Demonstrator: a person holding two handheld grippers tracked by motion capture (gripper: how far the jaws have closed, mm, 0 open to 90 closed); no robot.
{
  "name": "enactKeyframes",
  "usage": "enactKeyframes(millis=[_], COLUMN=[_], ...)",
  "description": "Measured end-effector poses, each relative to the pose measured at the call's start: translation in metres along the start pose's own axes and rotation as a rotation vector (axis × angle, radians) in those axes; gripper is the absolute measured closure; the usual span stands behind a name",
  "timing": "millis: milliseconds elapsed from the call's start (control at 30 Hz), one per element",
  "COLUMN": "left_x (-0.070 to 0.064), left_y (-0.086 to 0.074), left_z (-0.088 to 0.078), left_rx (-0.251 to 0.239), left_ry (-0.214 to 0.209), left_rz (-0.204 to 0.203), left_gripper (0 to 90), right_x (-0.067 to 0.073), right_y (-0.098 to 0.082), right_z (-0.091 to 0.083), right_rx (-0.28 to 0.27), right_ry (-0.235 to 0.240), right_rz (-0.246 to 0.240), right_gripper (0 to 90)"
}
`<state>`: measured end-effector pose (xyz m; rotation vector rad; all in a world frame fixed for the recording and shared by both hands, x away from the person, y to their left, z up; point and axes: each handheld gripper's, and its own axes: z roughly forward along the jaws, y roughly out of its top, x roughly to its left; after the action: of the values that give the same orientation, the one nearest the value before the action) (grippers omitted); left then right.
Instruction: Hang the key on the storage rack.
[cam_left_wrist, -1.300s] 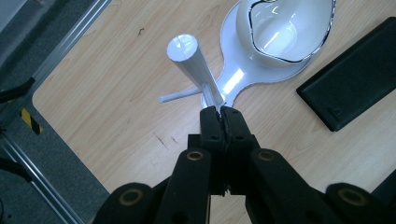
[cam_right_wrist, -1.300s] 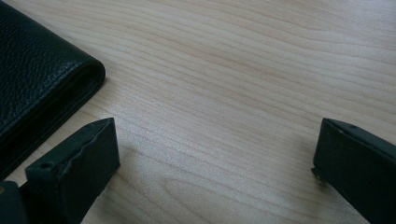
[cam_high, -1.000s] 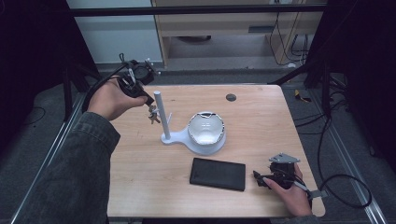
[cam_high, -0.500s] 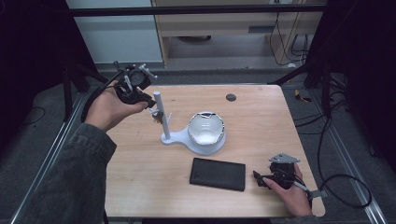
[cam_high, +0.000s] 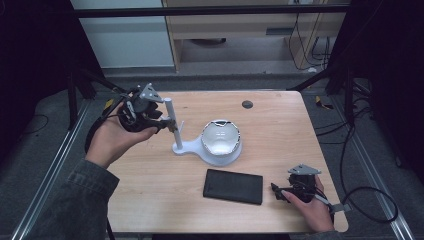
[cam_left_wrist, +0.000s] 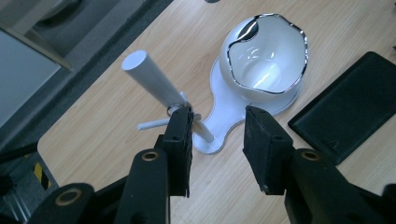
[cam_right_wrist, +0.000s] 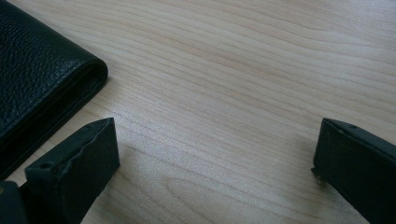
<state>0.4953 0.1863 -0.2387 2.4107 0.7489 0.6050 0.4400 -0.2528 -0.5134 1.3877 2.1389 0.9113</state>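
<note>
A white stand (cam_high: 187, 147) with an upright post (cam_high: 170, 112) carries a white, silver-rimmed bowl (cam_high: 220, 137) on its base. My left gripper (cam_high: 167, 122) sits at the post's left side, level with its short side peg. In the left gripper view its jaws (cam_left_wrist: 217, 119) have just been opening and stand apart over the stand's base, with nothing pressed between them. A small metal ring (cam_left_wrist: 173, 108) sits on the post (cam_left_wrist: 152, 77) at the left jaw's tip, partly hidden. My right gripper (cam_high: 278, 191) rests open on the table beside a black wallet (cam_high: 233, 186).
The wooden table (cam_high: 280, 135) has a small dark disc (cam_high: 247, 104) near its far edge. The wallet's corner (cam_right_wrist: 37, 79) lies just left of the right gripper (cam_right_wrist: 217, 128). Metal frame rails and cables run along both sides of the table.
The left gripper has sunk a little beside the post and its jaws have spread apart. The small metal thing that dangled from it now sits at the post. The right hand kept still.
</note>
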Motion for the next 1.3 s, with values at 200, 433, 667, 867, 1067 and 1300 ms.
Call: enactKeyframes(millis=[200, 433, 667, 867, 1067, 1300], left_x=[-0.025, -0.057, -0.078, -0.09, -0.096, -0.099], left_y=[-0.004, -0.016, -0.033, -0.047, -0.055, -0.068], left_z=[0.009, 0.03, 0.057, 0.081, 0.101, 0.124], left_rx=[-0.034, -0.074, -0.057, -0.041, -0.036, -0.038], left_ry=[-0.033, -0.082, -0.14, -0.145, -0.165, -0.184], left_rz=[0.041, 0.07, 0.065, 0.057, 0.026, -0.007], left_gripper=[58.1, 57.5, 57.5, 57.4, 57.6, 58.6], right_x=[0.0, 0.0, 0.0, 0.0, 0.0, 0.001], right_y=[0.0, 0.0, 0.0, 0.0, 0.0, 0.0], right_z=[0.0, 0.0, 0.0, 0.0, -0.001, -0.001], right_rx=[0.0, -0.001, -0.001, 0.0, -0.001, 0.0], right_ry=[0.0, 0.0, -0.001, -0.002, -0.004, -0.002], right_rz=[0.0, 0.001, 0.001, 0.004, 0.004, 0.009], right_gripper=[0.4, 0.4, 0.4, 0.5, 0.6, 0.6])
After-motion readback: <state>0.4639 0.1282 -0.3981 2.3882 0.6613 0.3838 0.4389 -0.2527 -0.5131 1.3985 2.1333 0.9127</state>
